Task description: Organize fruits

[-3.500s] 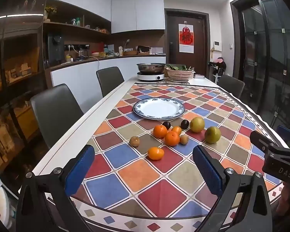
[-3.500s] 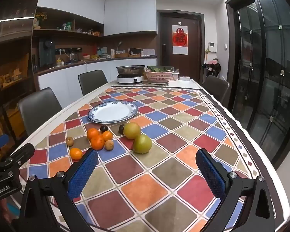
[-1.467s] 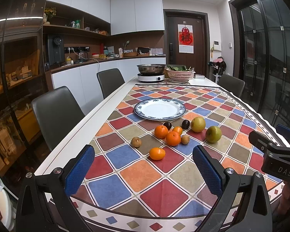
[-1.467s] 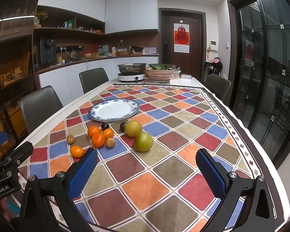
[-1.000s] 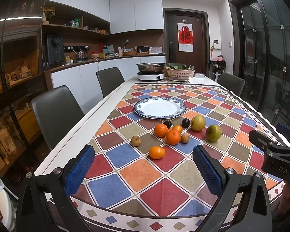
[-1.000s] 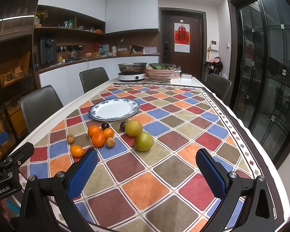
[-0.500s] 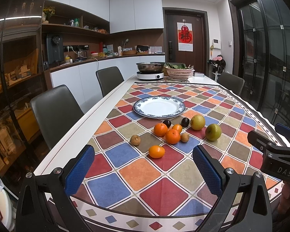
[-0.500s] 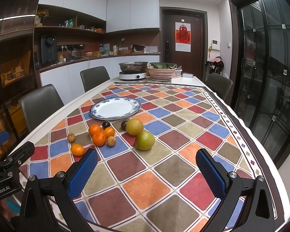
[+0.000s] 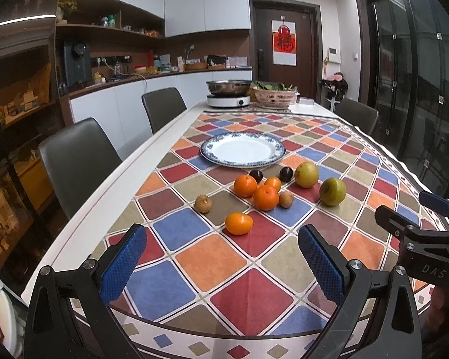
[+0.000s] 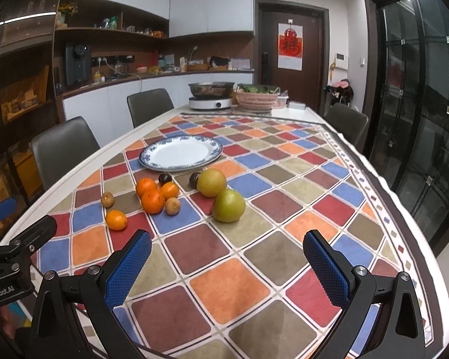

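A blue-rimmed white plate (image 9: pixel 242 150) (image 10: pixel 181 152) lies empty on the checkered tablecloth. In front of it lie loose fruits: several oranges, the nearest one (image 9: pixel 239 223) (image 10: pixel 116 220), two brown kiwis (image 9: pixel 203 203) (image 10: pixel 172 205), two dark plums (image 9: pixel 286 173) (image 10: pixel 165 178), a yellow pear (image 9: pixel 306 174) (image 10: pixel 211 182) and a green pear (image 9: pixel 332 191) (image 10: pixel 228 205). My left gripper (image 9: pixel 221 266) is open and empty, low over the near table edge short of the nearest orange. My right gripper (image 10: pixel 227 272) is open and empty, short of the green pear.
A hot pot on an induction cooker (image 9: pixel 228 95) and a basket of greens (image 9: pixel 273 95) stand at the far end of the table. Grey chairs (image 9: pixel 77 161) line the left side; another (image 10: pixel 345 124) stands far right. Glass doors lie to the right.
Both grippers have moved slightly forward towards the fruits, which look a little larger. Both stay open and empty. No fruit has moved.
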